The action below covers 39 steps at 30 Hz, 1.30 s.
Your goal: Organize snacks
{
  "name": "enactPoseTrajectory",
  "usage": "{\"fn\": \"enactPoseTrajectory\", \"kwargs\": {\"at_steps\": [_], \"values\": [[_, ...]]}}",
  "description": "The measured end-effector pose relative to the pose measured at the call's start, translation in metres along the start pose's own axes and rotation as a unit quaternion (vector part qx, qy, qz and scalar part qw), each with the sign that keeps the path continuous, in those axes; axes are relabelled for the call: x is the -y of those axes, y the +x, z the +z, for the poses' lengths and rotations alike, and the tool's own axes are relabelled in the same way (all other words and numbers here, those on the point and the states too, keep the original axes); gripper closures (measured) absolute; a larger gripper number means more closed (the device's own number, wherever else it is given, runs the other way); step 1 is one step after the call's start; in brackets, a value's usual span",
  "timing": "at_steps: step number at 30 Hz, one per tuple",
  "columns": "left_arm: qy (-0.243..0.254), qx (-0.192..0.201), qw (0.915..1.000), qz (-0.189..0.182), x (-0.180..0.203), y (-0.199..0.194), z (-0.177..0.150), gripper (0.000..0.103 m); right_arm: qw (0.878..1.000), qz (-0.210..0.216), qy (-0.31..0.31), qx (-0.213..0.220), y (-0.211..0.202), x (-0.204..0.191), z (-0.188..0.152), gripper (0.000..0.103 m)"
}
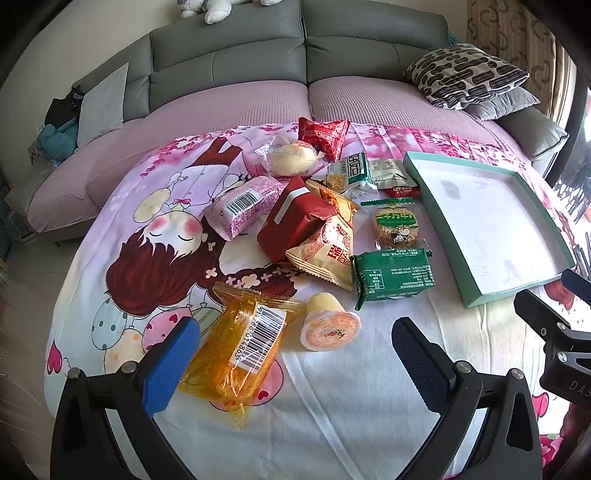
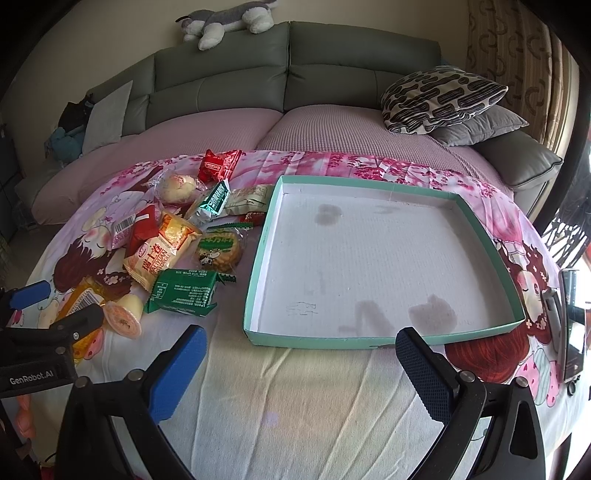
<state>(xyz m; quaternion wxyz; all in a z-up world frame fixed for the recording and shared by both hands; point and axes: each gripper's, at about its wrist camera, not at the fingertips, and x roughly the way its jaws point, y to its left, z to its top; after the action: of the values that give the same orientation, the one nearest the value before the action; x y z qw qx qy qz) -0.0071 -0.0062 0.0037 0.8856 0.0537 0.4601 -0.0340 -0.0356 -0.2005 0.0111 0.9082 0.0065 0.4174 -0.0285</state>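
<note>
A heap of wrapped snacks lies on a cartoon-print cloth (image 1: 155,236). Nearest my left gripper (image 1: 295,339) are an orange packet (image 1: 240,350) and a jelly cup (image 1: 328,325). Further back lie a green packet (image 1: 393,277), a yellow packet (image 1: 328,251), a red packet (image 1: 295,221) and a pink packet (image 1: 243,203). An empty teal-rimmed tray (image 2: 255,254) with a white floor stands to the right, just beyond my right gripper (image 2: 301,350). Both grippers are open and hold nothing. The left gripper (image 2: 37,306) also shows in the right wrist view.
A grey sofa (image 2: 288,66) with a pink cover runs behind the table. Patterned and grey cushions (image 2: 443,99) lie at the right. A plush toy (image 2: 225,22) lies on the backrest. A dark phone-like object (image 2: 572,325) stands at the table's right edge.
</note>
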Motion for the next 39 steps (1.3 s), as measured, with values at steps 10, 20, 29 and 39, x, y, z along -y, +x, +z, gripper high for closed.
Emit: {"fn": "enactPoseTrajectory", "kwargs": {"at_steps": [10,20,29,39], "values": [[-0.009,-0.004,0.9999,-0.011,-0.006,0.001,0.001,0.000,1.000,0.000,0.001,-0.004,0.002,0.000,0.000,0.000],[-0.016,-0.012,0.9995,-0.025,-0.016,0.006,-0.002,0.000,1.000,0.005,-0.003,-0.017,0.008,-0.003,0.002,0.000],[-0.031,-0.046,0.9983,-0.020,-0.034,0.027,-0.009,0.000,0.997,0.054,-0.044,-0.033,0.021,-0.039,0.007,0.000],[-0.064,-0.057,0.9963,-0.004,-0.064,0.047,-0.015,0.003,0.991,0.097,-0.075,-0.045,0.037,-0.073,0.015,0.000]]}}
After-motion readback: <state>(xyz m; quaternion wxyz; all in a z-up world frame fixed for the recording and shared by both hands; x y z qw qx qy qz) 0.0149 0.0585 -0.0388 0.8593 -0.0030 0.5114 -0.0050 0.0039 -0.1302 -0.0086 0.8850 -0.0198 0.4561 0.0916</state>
